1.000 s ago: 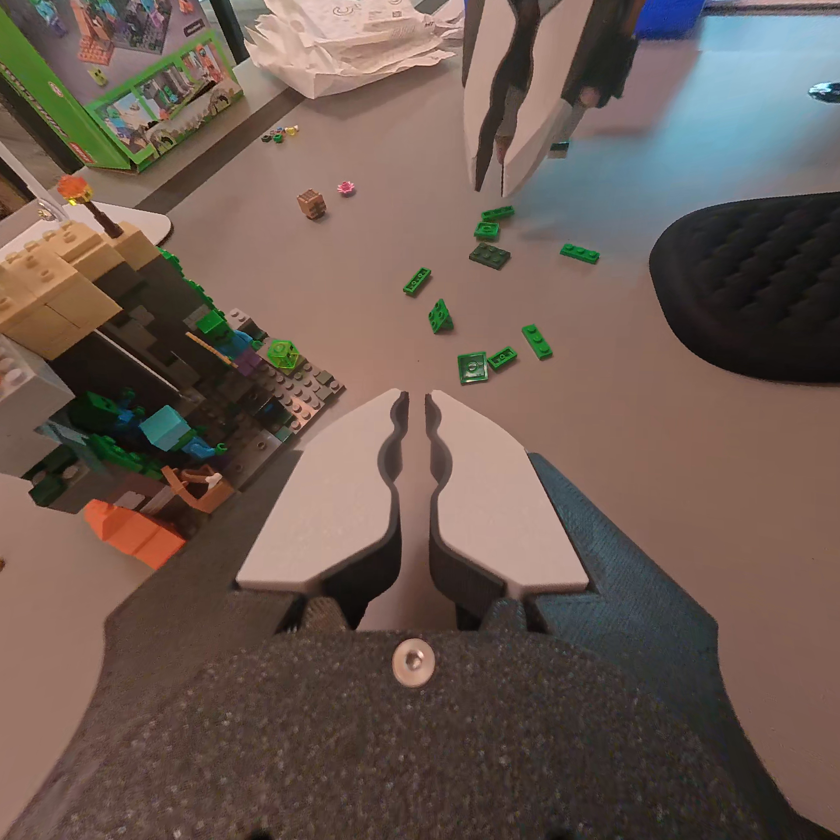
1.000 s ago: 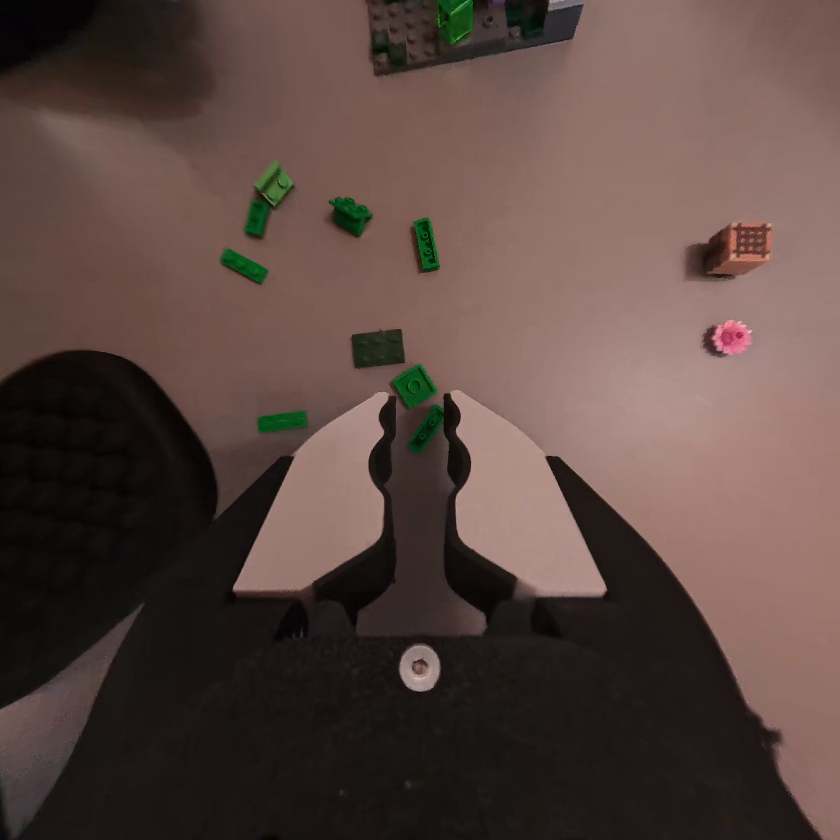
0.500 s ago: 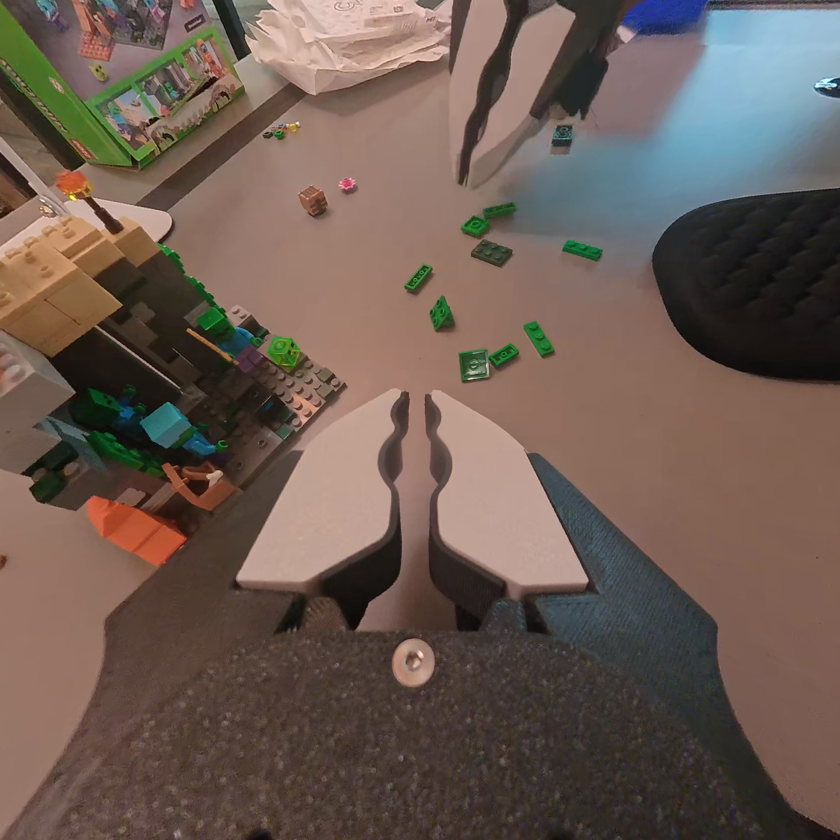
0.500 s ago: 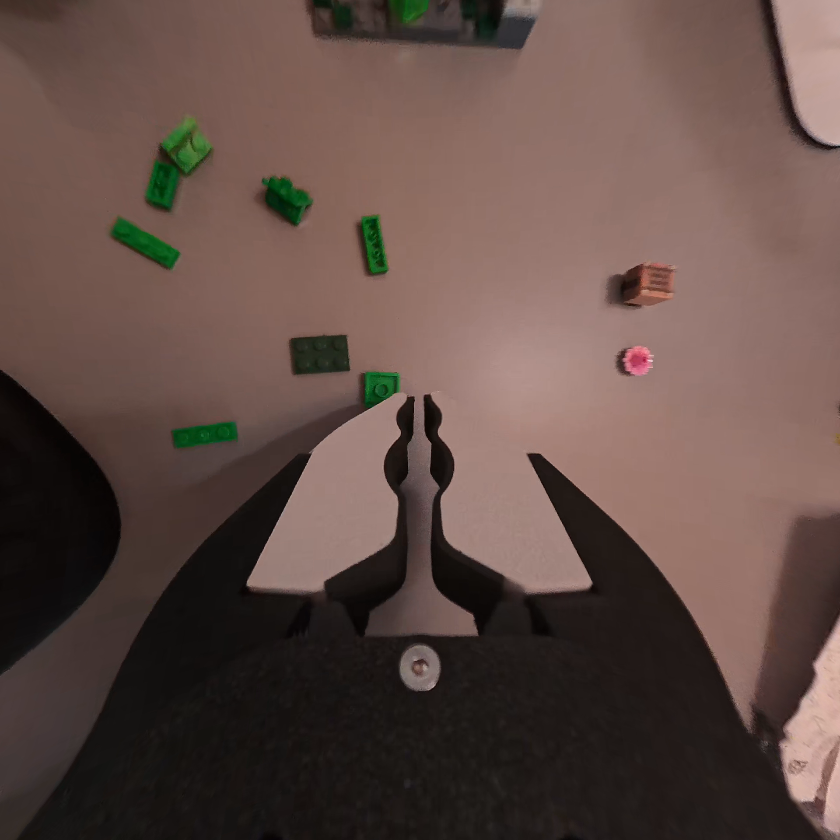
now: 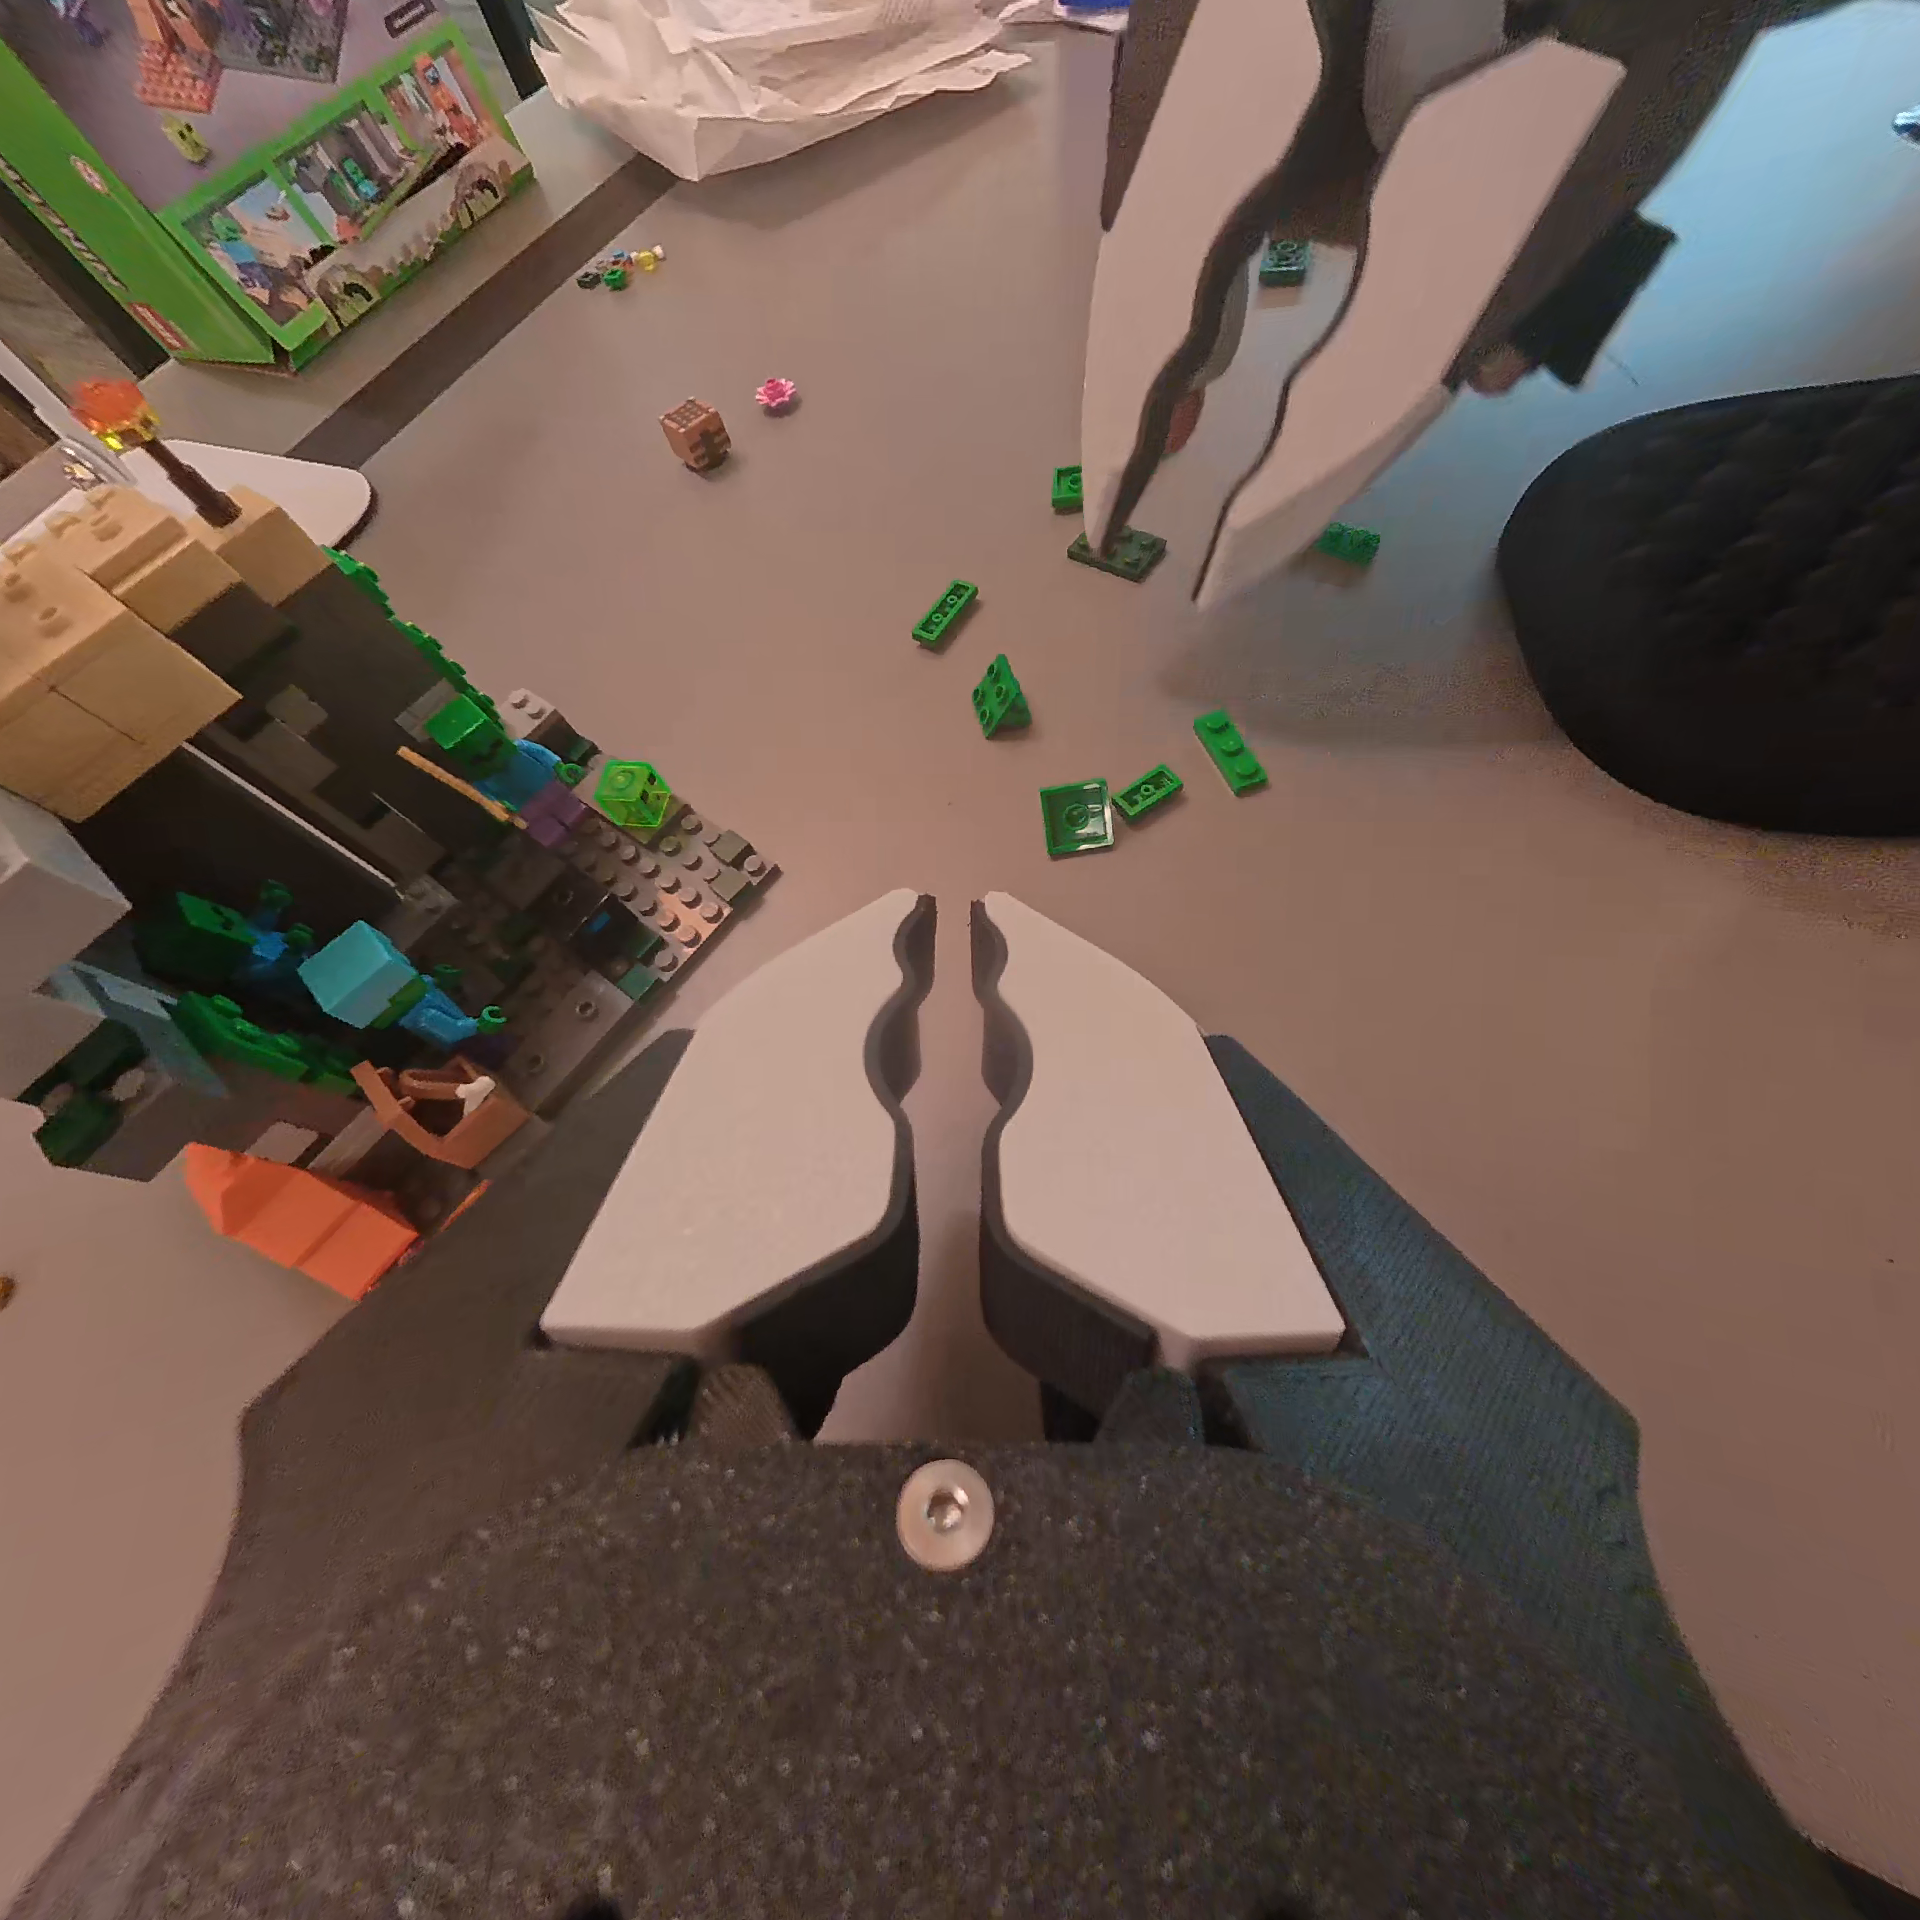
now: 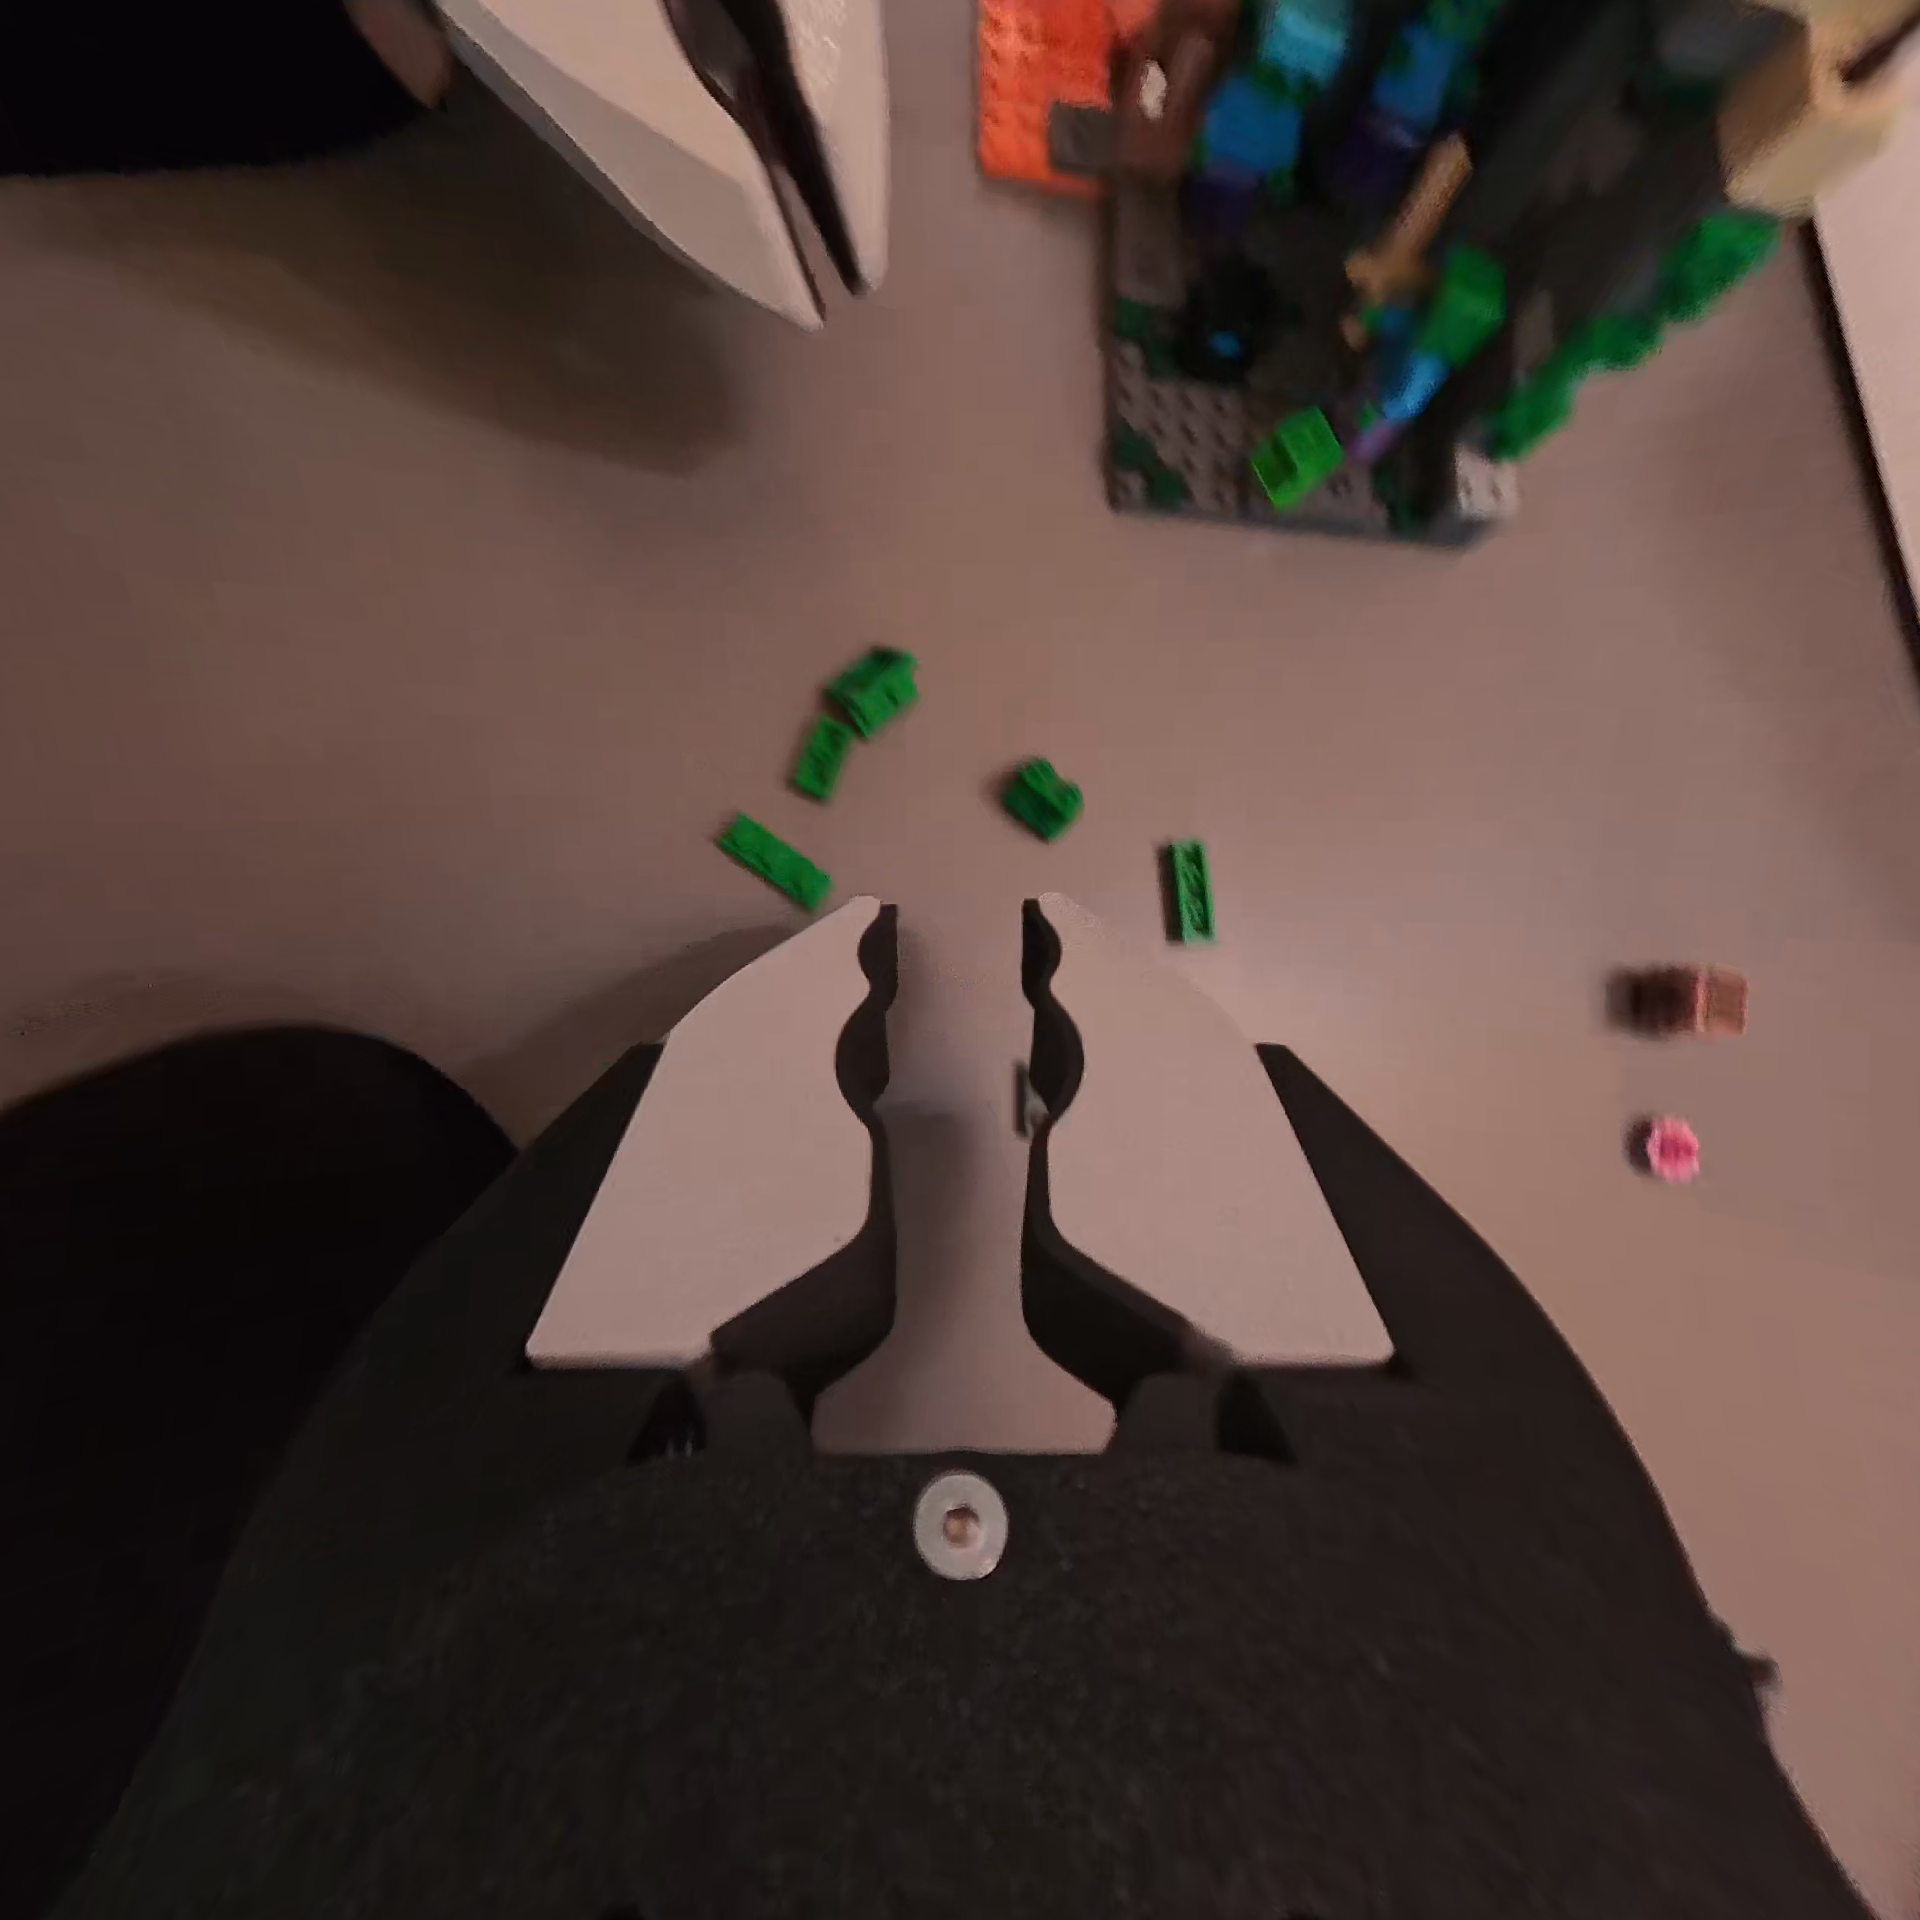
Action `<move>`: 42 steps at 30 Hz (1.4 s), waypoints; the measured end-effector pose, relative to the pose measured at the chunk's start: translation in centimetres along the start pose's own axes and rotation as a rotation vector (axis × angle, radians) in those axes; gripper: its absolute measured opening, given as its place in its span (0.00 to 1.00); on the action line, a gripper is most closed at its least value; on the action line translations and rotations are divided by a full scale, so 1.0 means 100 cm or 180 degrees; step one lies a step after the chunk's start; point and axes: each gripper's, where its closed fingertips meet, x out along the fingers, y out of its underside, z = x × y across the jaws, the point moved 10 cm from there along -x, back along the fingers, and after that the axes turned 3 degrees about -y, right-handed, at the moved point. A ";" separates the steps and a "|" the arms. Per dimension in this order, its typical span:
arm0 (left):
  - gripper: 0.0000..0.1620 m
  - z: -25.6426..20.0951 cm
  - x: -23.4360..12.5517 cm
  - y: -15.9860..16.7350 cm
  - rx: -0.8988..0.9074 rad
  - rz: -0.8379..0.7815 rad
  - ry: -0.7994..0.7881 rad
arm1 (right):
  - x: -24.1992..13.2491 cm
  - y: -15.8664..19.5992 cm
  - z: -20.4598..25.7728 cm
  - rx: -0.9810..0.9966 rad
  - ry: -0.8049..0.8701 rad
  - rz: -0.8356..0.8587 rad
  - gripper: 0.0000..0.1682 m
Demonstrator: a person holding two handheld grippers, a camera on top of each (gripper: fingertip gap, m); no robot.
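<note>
Fingers apart, the right gripper (image 5: pixel 1153 566) stood over a small dark-green studded plastic plate (image 5: pixel 1141 551), one tip touching it, well ahead of the empty, nearly closed left gripper (image 5: pixel 945 909).

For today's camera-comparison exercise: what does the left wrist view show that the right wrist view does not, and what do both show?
Only the left wrist view: a green box, crumpled white paper, and a dark green plate under the right gripper.

Only the right wrist view: the left gripper seen from outside.

Both: the brick model, the scattered green pieces, a brown cube, a pink flower and a black pad.
</note>
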 end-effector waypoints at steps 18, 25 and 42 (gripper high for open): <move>0.04 -0.004 0.000 0.001 0.0165 0.0038 -0.0053 | 0.030 -0.006 0.002 -0.0146 -0.0159 0.0557 0.05; 0.04 -0.006 0.002 0.001 0.0239 0.0098 -0.0065 | -0.003 0.010 -0.018 0.0421 0.0036 0.0082 0.06; 0.03 -0.006 0.000 0.001 0.0214 0.0040 -0.0034 | 0.009 0.014 -0.019 0.0356 -0.0387 0.0311 0.06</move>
